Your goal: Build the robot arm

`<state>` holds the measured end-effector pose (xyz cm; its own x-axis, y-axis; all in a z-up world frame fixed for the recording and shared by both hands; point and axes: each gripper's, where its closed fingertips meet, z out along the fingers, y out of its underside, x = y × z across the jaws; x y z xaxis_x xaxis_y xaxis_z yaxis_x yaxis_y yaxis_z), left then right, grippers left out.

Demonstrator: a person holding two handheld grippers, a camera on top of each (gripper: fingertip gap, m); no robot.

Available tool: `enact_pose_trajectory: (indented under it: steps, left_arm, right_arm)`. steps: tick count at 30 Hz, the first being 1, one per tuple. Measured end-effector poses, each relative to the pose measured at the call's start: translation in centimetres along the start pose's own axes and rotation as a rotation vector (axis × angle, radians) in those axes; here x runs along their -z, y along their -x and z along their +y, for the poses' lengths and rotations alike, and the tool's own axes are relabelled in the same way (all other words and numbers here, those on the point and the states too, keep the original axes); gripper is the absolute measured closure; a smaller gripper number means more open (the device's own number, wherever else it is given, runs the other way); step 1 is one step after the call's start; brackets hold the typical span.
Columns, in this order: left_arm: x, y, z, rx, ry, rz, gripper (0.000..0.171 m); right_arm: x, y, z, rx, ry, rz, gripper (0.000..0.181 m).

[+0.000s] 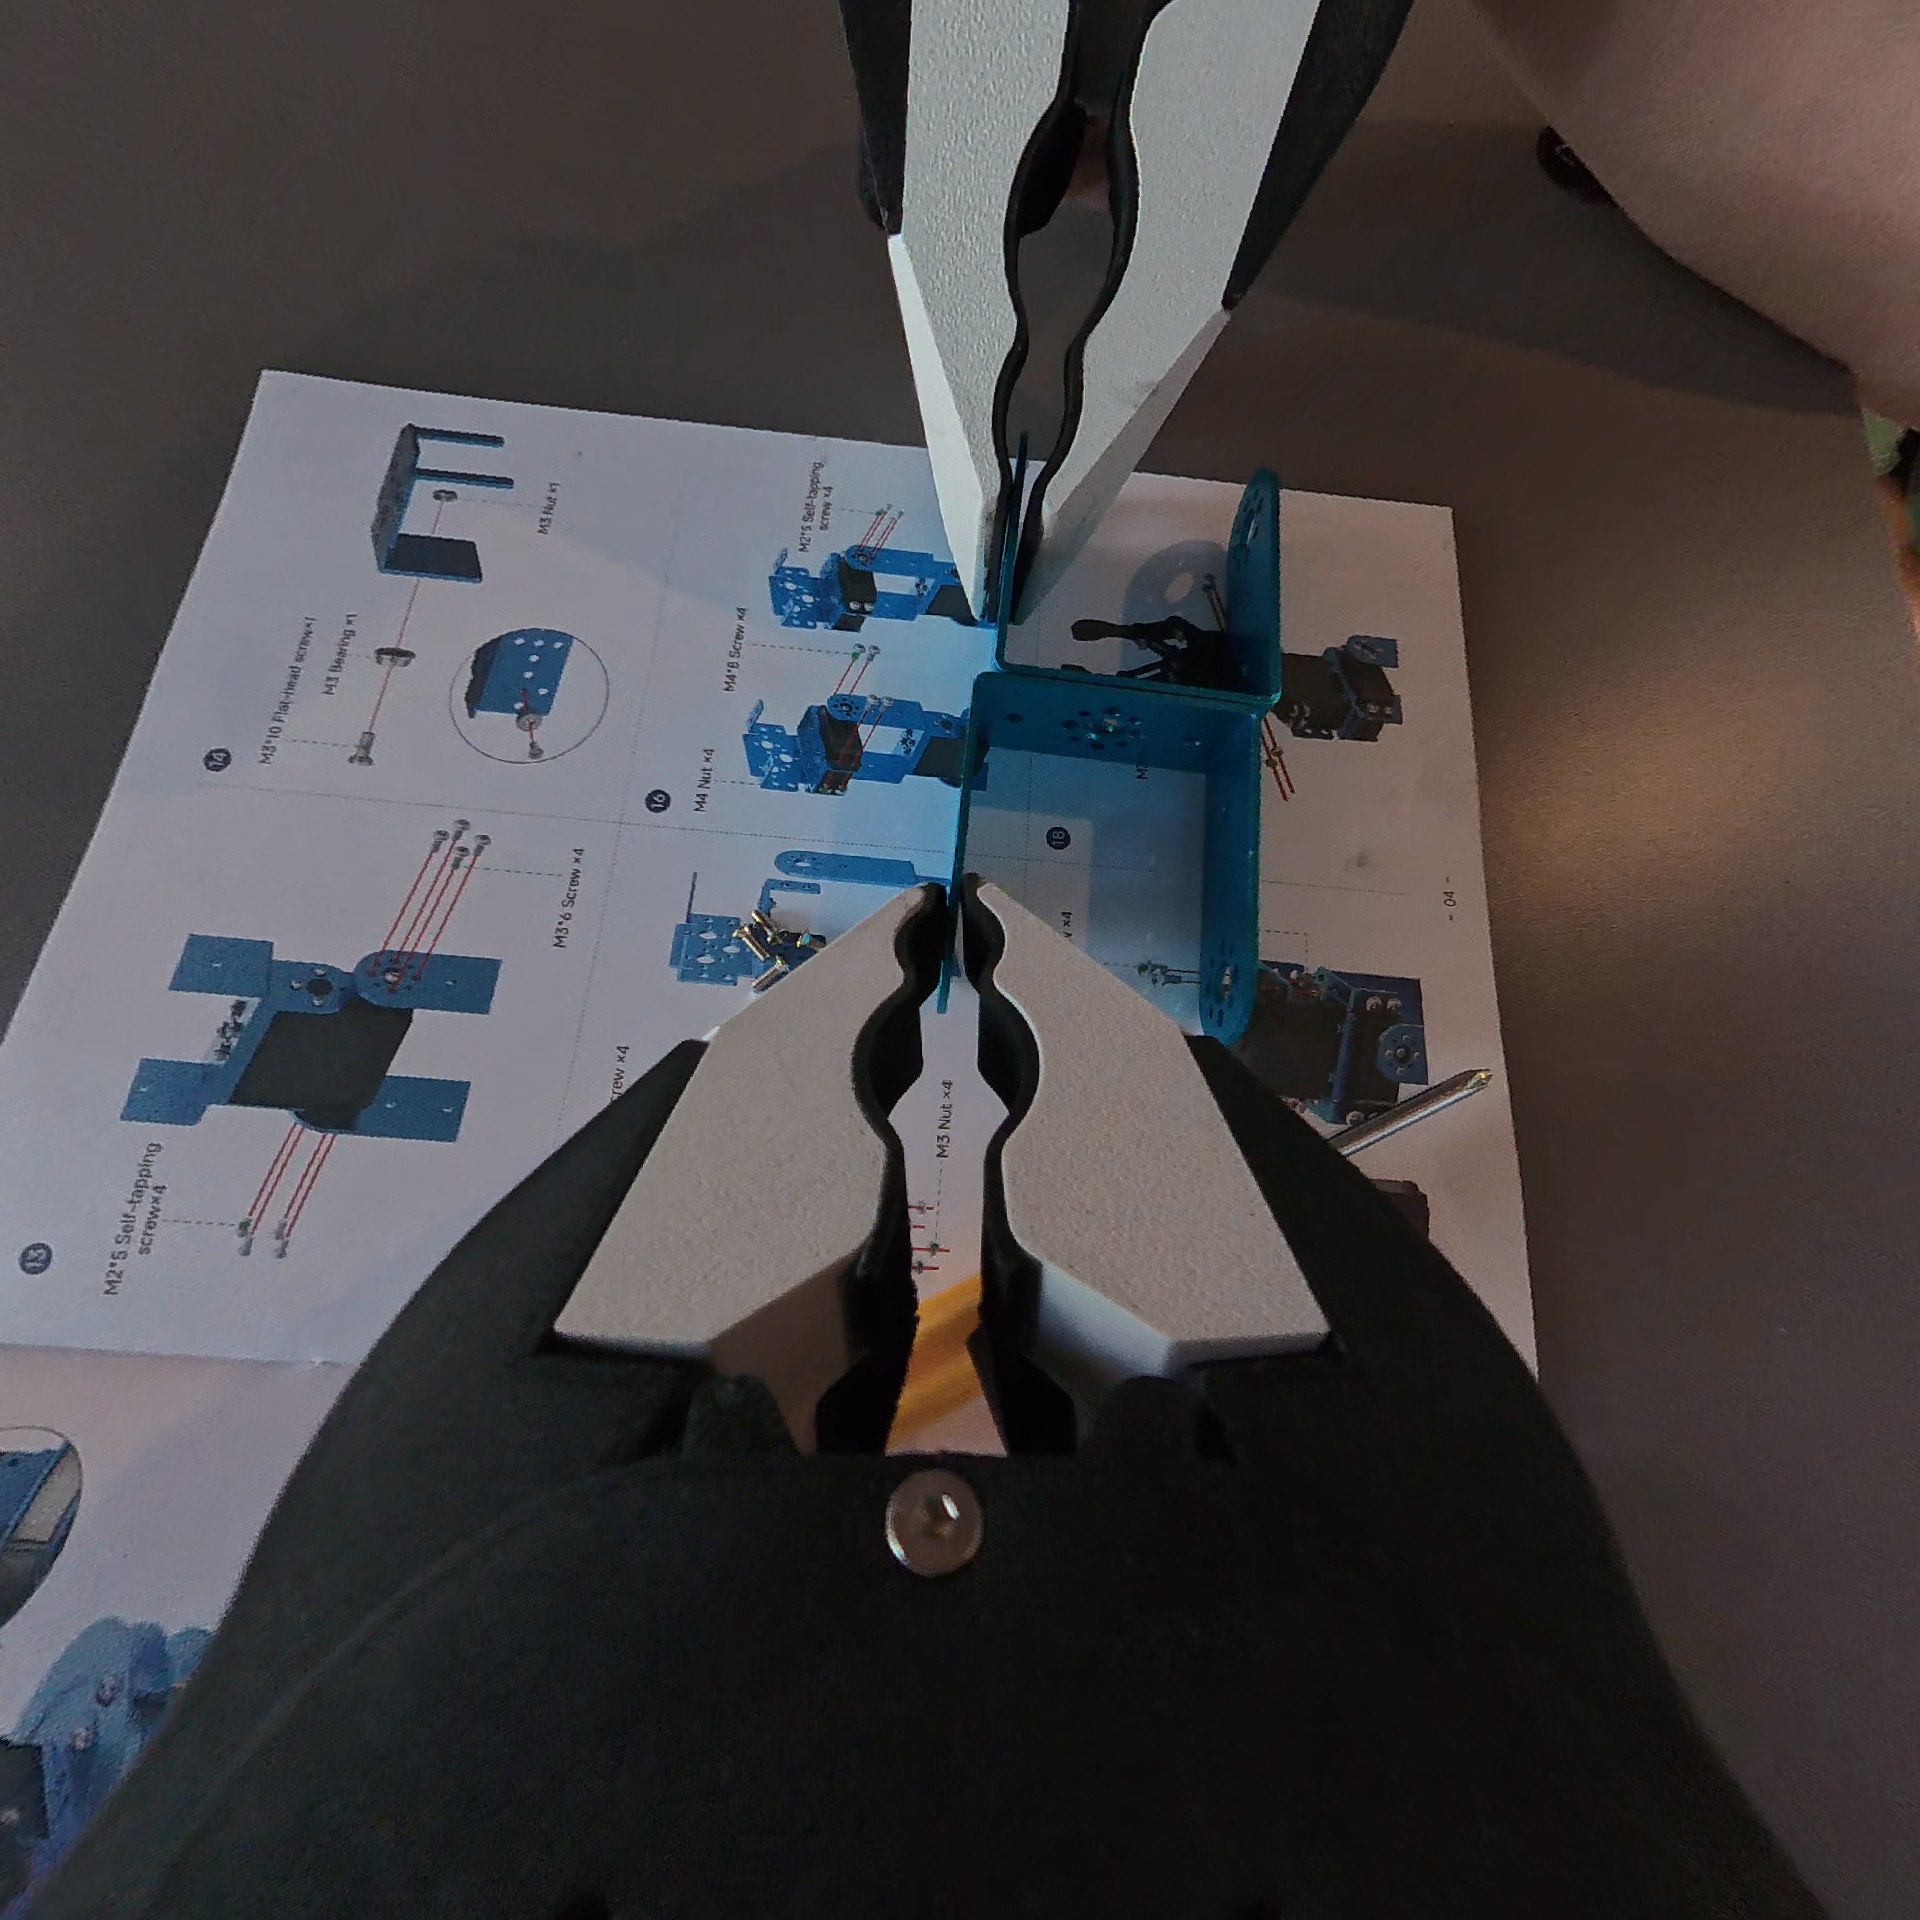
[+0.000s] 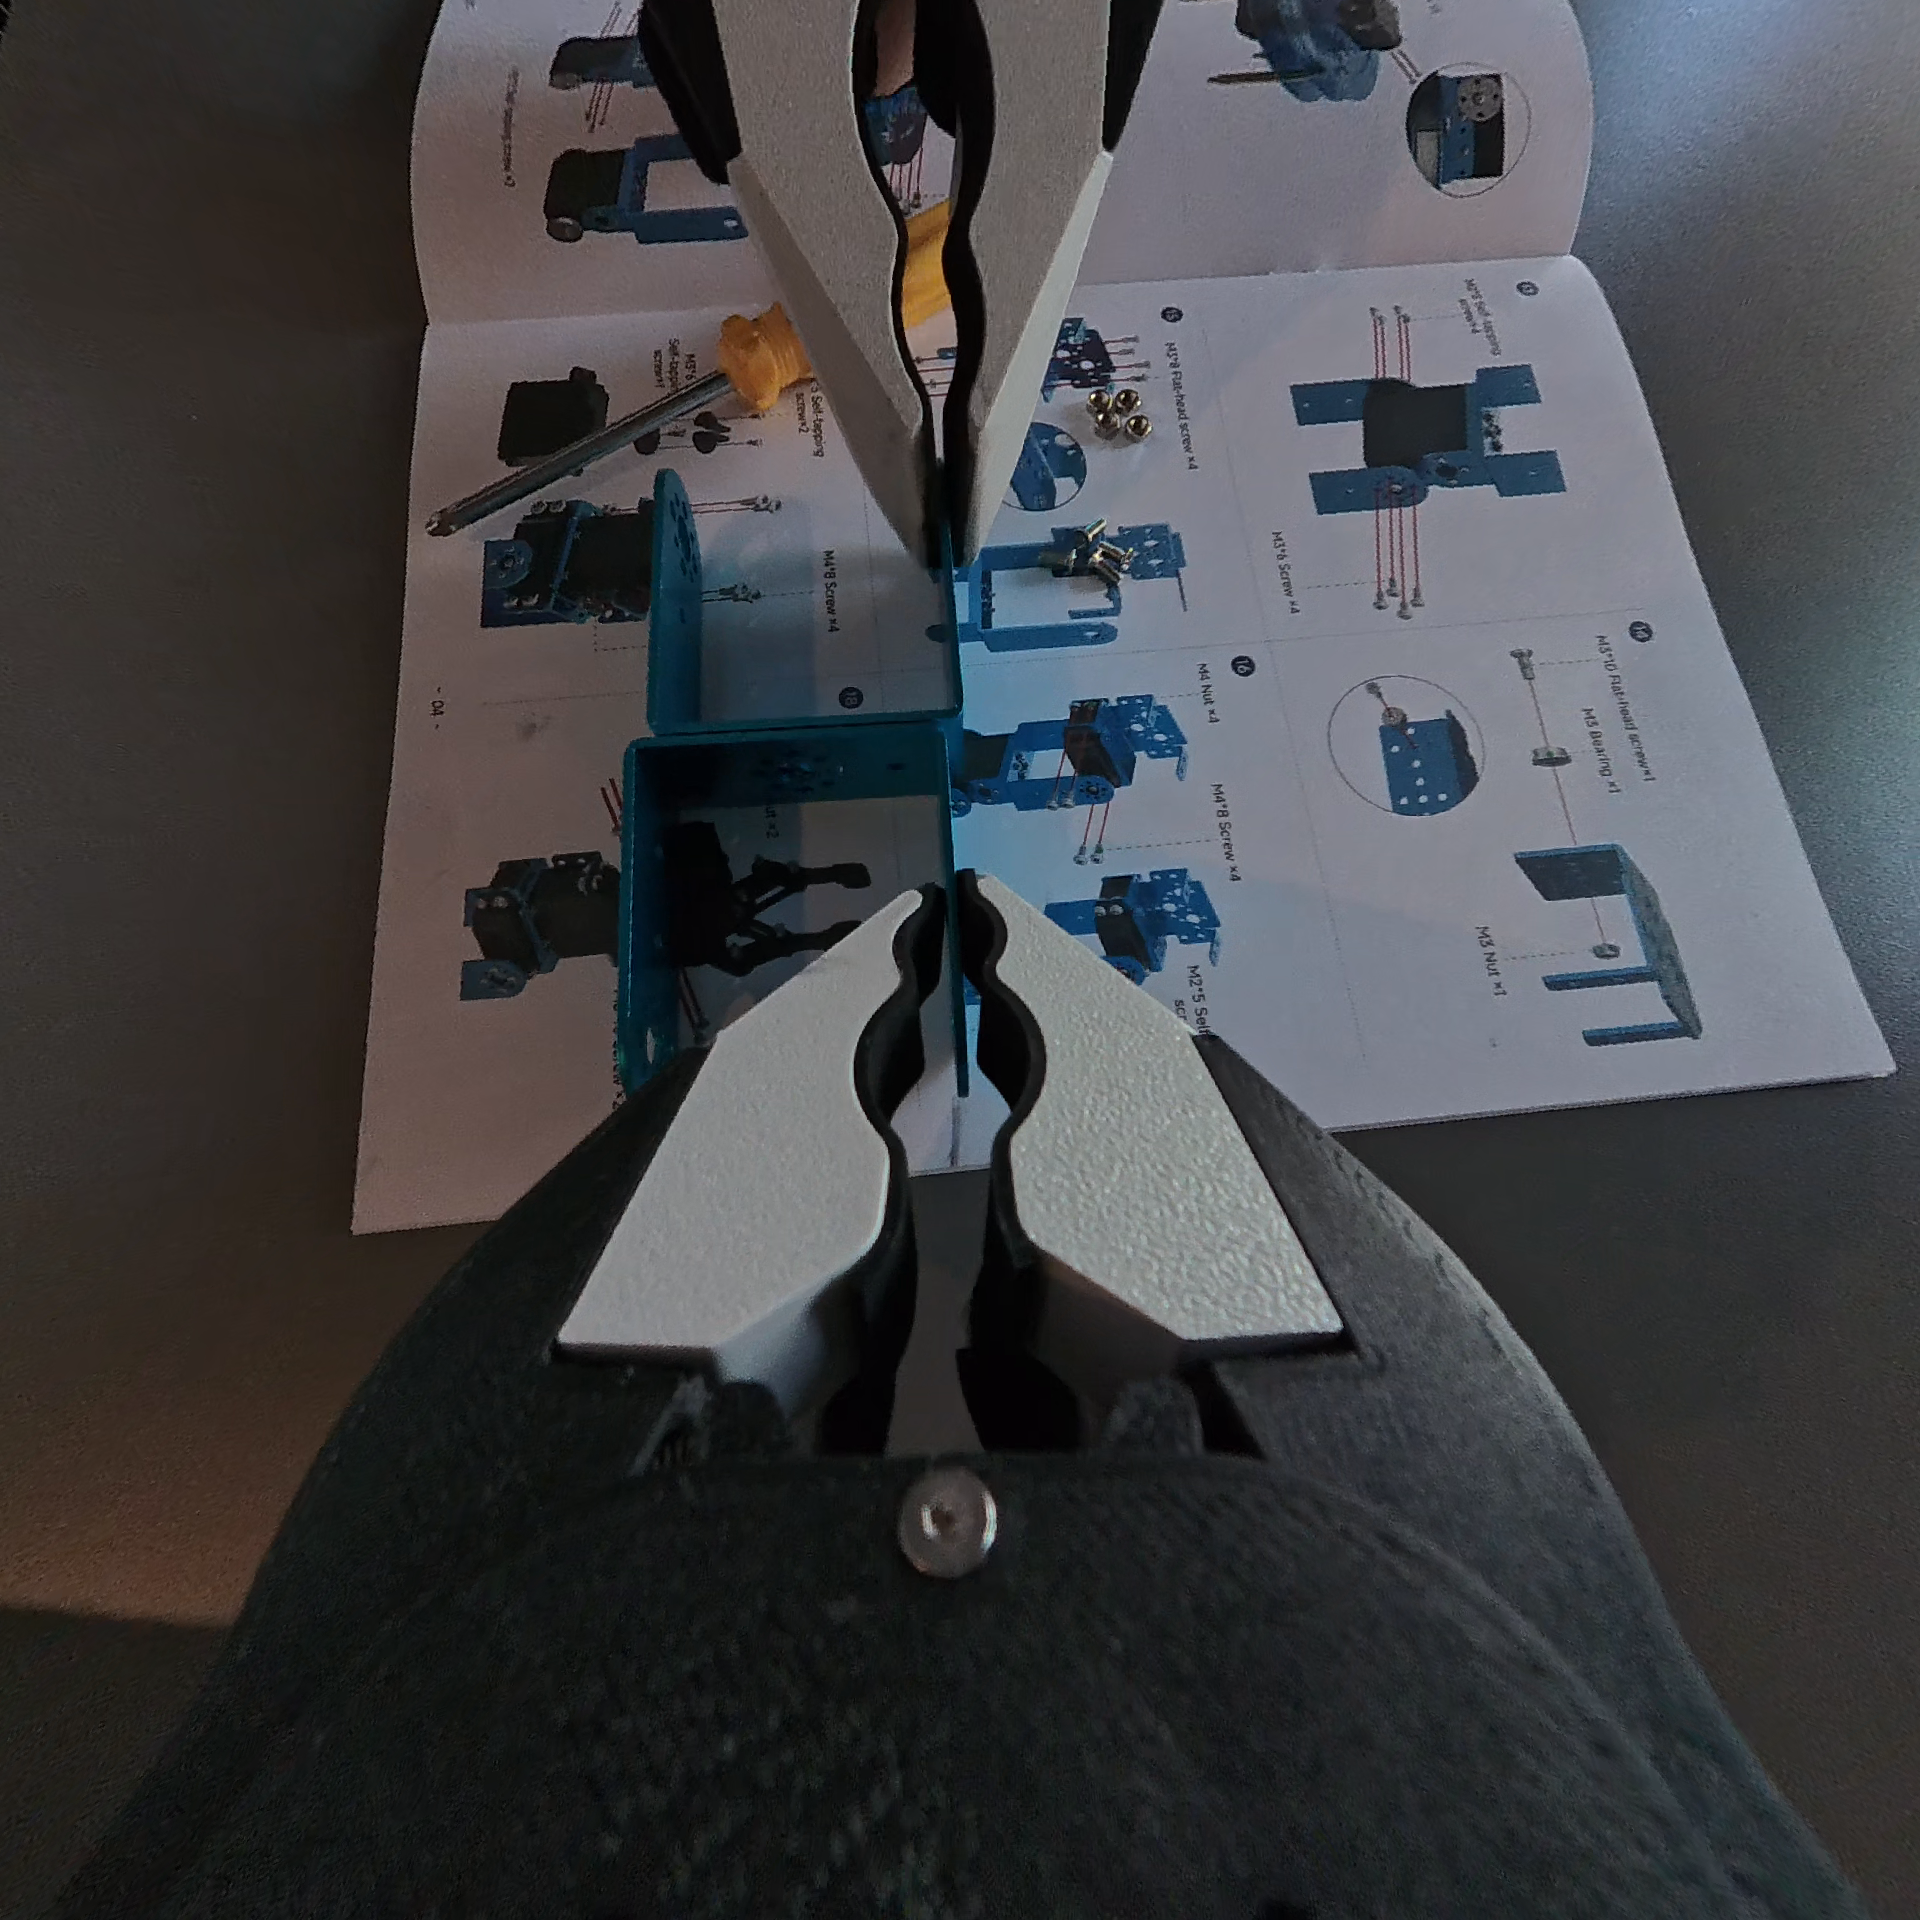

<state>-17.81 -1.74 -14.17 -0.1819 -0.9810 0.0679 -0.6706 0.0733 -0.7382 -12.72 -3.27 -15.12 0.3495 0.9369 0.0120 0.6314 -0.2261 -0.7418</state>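
Observation:
Two blue U-shaped metal brackets stand back to back on an open instruction booklet (image 1: 156, 935). My left gripper (image 1: 956, 904) is shut on the left side wall of the nearer bracket (image 1: 1112, 727). In the left wrist view my right gripper (image 1: 1013, 540) comes in from the far side, shut on a side wall of the other bracket (image 1: 1257, 582). In the right wrist view my right gripper (image 2: 951, 894) is shut on the right wall of its bracket (image 2: 790, 769). The left gripper (image 2: 940, 499) there pinches the far bracket (image 2: 675, 592).
Several small screws (image 2: 1091, 556) and a cluster of nuts (image 2: 1117, 410) lie on the booklet (image 2: 1299, 935); the screws also show in the left wrist view (image 1: 769, 935). A yellow-handled screwdriver (image 2: 764, 358) lies on the page. A person's arm (image 1: 1714, 156) is at the top right. My hands' fingertips stand some 7 cm from each other.

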Motion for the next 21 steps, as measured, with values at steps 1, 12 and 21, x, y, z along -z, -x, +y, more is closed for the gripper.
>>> enact_pose_trajectory:
  steps: [1, 12, 21]
  left_arm:
    - [-0.1, 0.0, 0.0, 0.006, -0.001, 0.005, 0.171]
    - [0.2, -0.2, -0.9, 0.026, -0.059, -0.002, 0.141]
    - [16.9, -0.9, 1.7, 0.103, -0.306, -0.483, 0.118]
  right_arm:
    - [0.0, 0.0, 0.0, 0.000, 0.000, 0.000, 0.179]
    - [-0.3, -0.4, 0.0, 0.004, 0.011, 0.043, 0.169]
    - [1.8, -1.8, -1.5, -0.050, -0.079, 0.159, 0.133]
